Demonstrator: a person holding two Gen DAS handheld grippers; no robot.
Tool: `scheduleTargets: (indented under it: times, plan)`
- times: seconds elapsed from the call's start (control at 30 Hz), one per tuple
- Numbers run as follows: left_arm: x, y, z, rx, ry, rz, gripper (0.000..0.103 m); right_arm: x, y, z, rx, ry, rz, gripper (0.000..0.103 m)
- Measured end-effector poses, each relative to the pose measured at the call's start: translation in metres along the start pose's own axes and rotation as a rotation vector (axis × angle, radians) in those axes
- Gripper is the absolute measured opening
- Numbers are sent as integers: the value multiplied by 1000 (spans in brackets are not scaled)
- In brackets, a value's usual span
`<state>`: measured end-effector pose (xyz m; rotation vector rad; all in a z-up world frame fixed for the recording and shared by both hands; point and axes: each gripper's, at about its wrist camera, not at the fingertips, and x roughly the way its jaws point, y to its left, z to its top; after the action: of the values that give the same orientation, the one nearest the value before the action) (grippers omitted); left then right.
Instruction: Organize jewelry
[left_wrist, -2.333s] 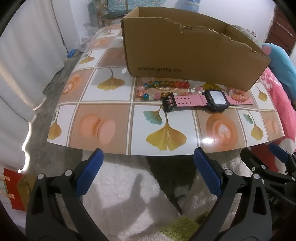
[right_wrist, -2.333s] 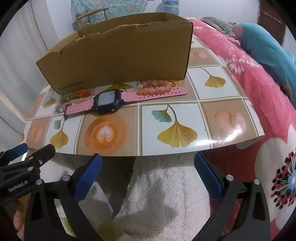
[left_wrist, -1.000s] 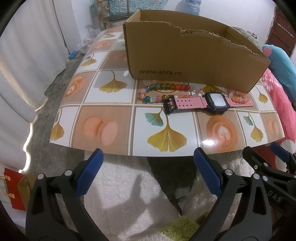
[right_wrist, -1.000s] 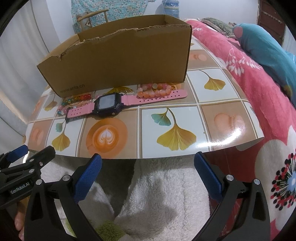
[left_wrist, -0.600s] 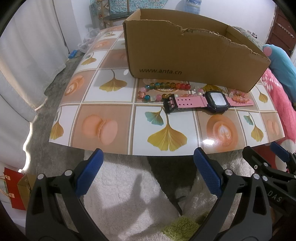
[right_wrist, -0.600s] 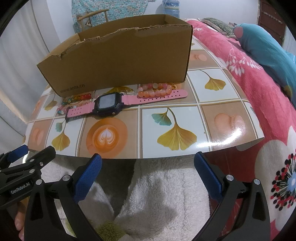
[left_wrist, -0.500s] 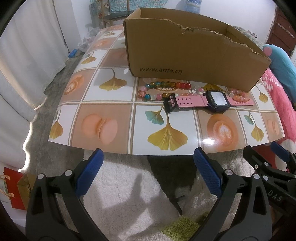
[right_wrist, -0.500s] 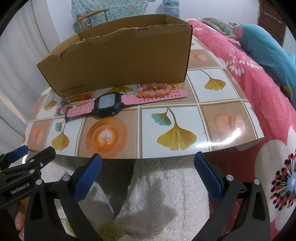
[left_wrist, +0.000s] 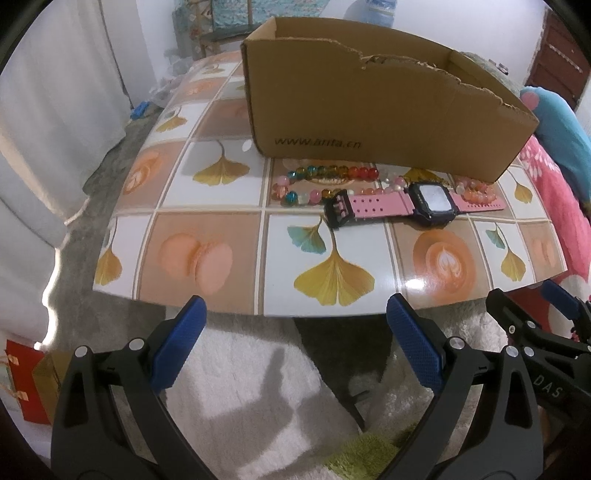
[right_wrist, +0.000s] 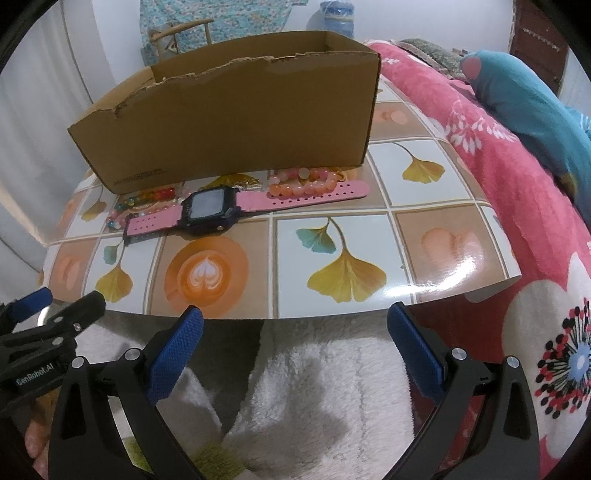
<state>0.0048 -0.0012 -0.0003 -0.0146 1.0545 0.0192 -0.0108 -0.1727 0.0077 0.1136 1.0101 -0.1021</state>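
Both grippers wide open, empty, hovering off near edge of table (left_wrist: 207, 192): left gripper (left_wrist: 295, 328), right gripper (right_wrist: 295, 332). Pink watch (left_wrist: 413, 205) flat on table, just in front of cardboard box (left_wrist: 369, 110). Multicolour bead bracelet (left_wrist: 317, 173) behind strap's buckle end; pink-orange bead bracelet (right_wrist: 303, 184) touching strap's other end.

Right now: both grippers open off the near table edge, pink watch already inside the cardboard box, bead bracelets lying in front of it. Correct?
Not quite. The pink watch is not inside the cardboard box; it lies flat on the table in front of it, beside the bead bracelets, as the left wrist view shows. The rest holds: left gripper and right gripper are open off the near edge.
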Motion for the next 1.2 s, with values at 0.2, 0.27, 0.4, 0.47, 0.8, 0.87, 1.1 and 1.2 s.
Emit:
scheduleTargets:
  times: [0.2, 0.27, 0.4, 0.47, 0.8, 0.87, 1.1, 1.2]
  plan:
    - [14, -2, 13, 32, -16, 29, 94, 7, -9, 10, 17, -16, -18, 97]
    - [23, -4, 16, 50, 5, 35, 94, 11, -10, 14, 13, -20, -24, 97]
    - [34, -6, 16, 54, 31, 44, 94, 24, -10, 20, 2, -6, -26, 97]
    - [35, -5, 17, 44, 27, 37, 94, 29, -10, 22, -5, 1, -24, 97]
    - [39, -3, 20, 12, 33, 25, 96, 40, -9, 21, -43, -16, -9, 97]
    - [41, 0, 22, 9, 39, 16, 96, 41, -9, 21, -50, -17, -3, 97]
    - [46, 5, 26, 39, 30, -3, 96, 43, -13, 27, -81, 10, 24, 97]
    - [45, 4, 25, 69, 11, -10, 96, 42, -15, 26, -98, 3, 39, 97]
